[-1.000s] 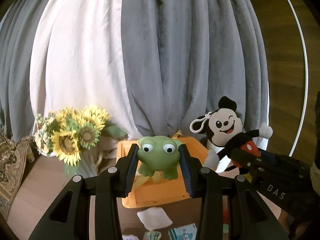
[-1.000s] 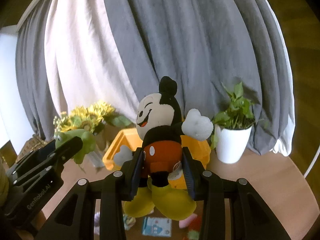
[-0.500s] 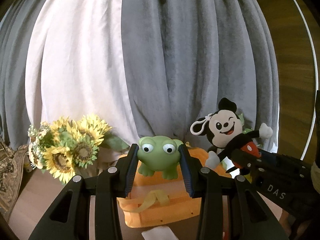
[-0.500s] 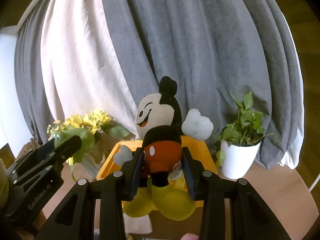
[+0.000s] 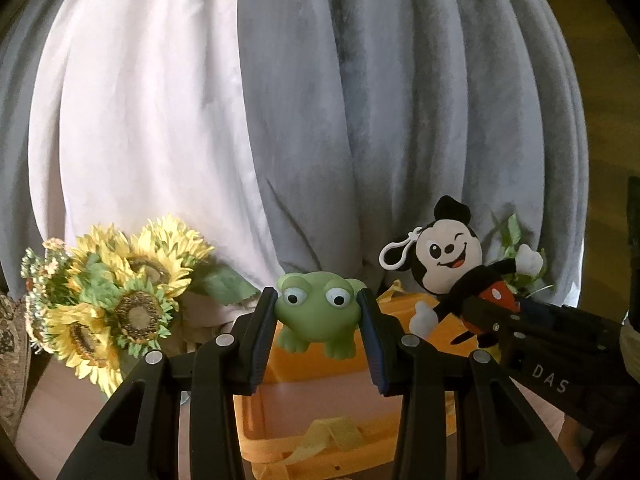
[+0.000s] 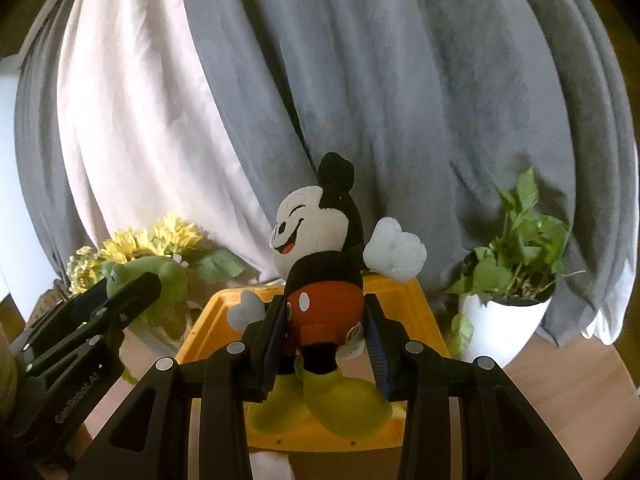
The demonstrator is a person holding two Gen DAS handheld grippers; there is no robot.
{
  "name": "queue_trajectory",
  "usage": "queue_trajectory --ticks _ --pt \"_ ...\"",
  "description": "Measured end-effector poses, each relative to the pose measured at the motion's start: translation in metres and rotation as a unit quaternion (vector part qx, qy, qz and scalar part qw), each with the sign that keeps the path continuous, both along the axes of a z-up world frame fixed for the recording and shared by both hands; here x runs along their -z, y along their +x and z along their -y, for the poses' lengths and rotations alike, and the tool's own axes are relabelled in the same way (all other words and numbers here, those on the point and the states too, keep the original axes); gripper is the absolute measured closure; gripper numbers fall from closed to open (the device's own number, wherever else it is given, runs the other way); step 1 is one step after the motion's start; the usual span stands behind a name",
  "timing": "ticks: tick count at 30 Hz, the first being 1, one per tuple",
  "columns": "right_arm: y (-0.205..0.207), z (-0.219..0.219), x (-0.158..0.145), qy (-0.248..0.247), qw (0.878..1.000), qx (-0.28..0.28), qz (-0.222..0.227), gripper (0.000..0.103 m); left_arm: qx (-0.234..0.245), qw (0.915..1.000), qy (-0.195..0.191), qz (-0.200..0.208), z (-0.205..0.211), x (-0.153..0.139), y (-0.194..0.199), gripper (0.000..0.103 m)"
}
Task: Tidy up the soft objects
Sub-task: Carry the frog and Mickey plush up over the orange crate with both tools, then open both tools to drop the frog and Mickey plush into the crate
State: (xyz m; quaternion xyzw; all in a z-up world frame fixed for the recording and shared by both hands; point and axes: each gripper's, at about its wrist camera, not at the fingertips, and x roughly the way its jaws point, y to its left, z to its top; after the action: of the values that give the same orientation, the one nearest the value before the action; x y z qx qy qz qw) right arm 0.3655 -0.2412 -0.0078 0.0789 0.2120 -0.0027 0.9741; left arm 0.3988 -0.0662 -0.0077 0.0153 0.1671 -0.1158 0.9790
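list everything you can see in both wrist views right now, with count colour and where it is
frog toy: 1, green, clamped in the left gripper, above the basket
mouse plush: 1, black, white, red shorts, yellow shoes, clamped in the right gripper, above the basket
basket: 1, orange-yellow, on the table below both toys
sunflower bunch: 1, yellow and green, left of the basket
potted plant: 1, green leaves in a white pot, right of the basket
curtains: grey and white panels, behind everything
table: 1, brown wood
left gripper: 1, black, shut on the frog
right gripper: 1, black, shut on the plush
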Motion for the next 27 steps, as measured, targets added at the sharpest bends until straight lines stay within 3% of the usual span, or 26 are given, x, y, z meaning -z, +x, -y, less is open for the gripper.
queue_trajectory --ticks 6,7,27 --pt "0.031 0.005 0.015 0.003 1.000 -0.004 -0.023 0.064 -0.005 0.9996 0.001 -0.029 0.002 0.020 0.029 0.063" --pt "0.037 0.006 0.018 0.005 1.000 -0.004 -0.027 0.064 0.032 0.9992 -0.019 -0.012 0.002 0.023 0.033 0.063" --pt "0.103 0.013 0.084 0.007 0.992 0.002 -0.125 0.064 0.040 0.9933 -0.014 -0.107 0.013 0.083 0.089 0.063"
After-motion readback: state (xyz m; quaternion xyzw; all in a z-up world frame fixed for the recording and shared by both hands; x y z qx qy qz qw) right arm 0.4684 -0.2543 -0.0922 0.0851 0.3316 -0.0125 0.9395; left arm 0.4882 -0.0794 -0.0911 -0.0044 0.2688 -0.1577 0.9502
